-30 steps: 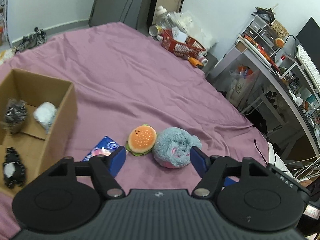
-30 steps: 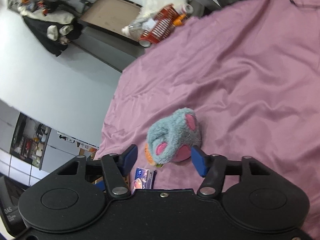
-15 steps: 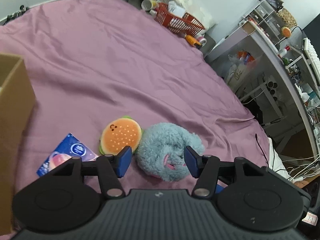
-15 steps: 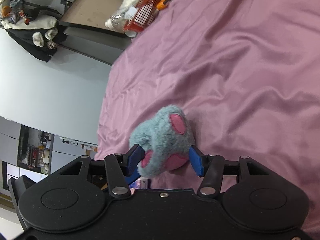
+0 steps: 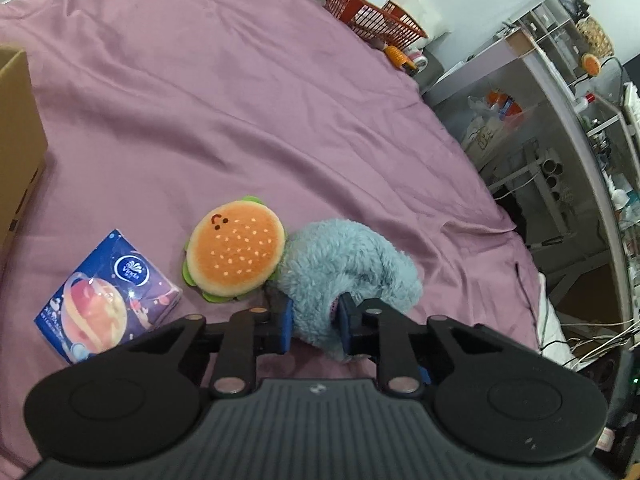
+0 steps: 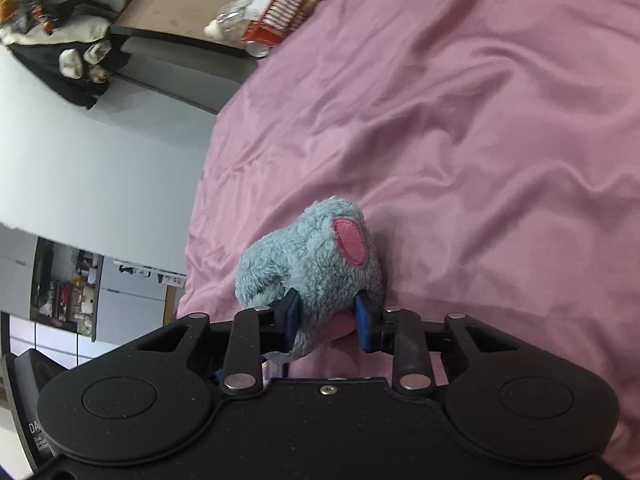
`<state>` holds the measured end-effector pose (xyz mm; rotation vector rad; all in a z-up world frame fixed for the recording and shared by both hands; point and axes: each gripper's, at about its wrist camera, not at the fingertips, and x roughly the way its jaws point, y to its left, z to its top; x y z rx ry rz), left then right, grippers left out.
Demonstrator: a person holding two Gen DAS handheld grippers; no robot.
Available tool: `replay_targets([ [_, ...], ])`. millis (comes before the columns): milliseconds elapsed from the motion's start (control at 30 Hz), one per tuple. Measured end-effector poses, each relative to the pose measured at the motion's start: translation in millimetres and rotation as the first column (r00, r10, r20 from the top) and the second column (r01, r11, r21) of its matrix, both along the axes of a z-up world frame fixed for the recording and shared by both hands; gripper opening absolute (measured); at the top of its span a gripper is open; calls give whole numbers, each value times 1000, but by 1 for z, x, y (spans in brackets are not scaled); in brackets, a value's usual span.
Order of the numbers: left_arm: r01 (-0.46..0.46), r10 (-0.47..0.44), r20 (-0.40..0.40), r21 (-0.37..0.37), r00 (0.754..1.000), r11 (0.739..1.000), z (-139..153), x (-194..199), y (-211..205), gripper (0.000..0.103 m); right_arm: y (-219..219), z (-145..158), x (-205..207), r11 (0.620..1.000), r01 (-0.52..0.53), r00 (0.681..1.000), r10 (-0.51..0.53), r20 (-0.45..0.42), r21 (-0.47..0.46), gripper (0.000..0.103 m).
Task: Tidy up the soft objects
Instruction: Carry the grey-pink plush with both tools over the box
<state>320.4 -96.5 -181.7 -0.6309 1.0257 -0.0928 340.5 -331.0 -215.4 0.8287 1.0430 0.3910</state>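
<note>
A fluffy grey-blue plush toy [image 5: 344, 264] with pink patches lies on the purple bedsheet [image 5: 240, 100]. My left gripper [image 5: 314, 322] is shut on its near part, blue pads pressed into the fur. My right gripper [image 6: 328, 322] is shut on the same plush toy [image 6: 316, 256] from another side. A burger plush [image 5: 236, 250] lies touching the grey-blue toy's left side. A blue tissue pack [image 5: 108, 294] lies left of the burger.
A cardboard box [image 5: 18, 132] stands at the left edge of the bed. A red basket [image 5: 376, 20] with clutter sits at the bed's far side. A desk and shelves [image 5: 560, 100] stand to the right, past the bed edge.
Both grippers moved in onto the grey-blue plush toy and closed from open onto it. The left view dropped lower and the box slid out toward the left edge.
</note>
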Motion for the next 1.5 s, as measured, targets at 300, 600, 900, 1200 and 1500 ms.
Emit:
replay_targets([
  [300,-17,15,66,38,998,999,36,-28,7,20,11,33,-18,998,-59,994,57,96,14,26],
  [600,-87,77,137,68,988,994,75,-72,28,20,44,70,-37,989,-149,971,144,189,11,26],
  [900,-176,157,180,100,971,979,108,-109,65,19,91,95,-59,968,-251,930,246,273,-18,26],
  [1200,-264,240,210,95,948,960,124,-146,110,20,144,104,-74,942,-336,892,321,317,-8,26],
  [1500,-361,346,181,63,921,930,119,-173,158,19,188,101,-86,921,-388,864,378,333,-37,27],
])
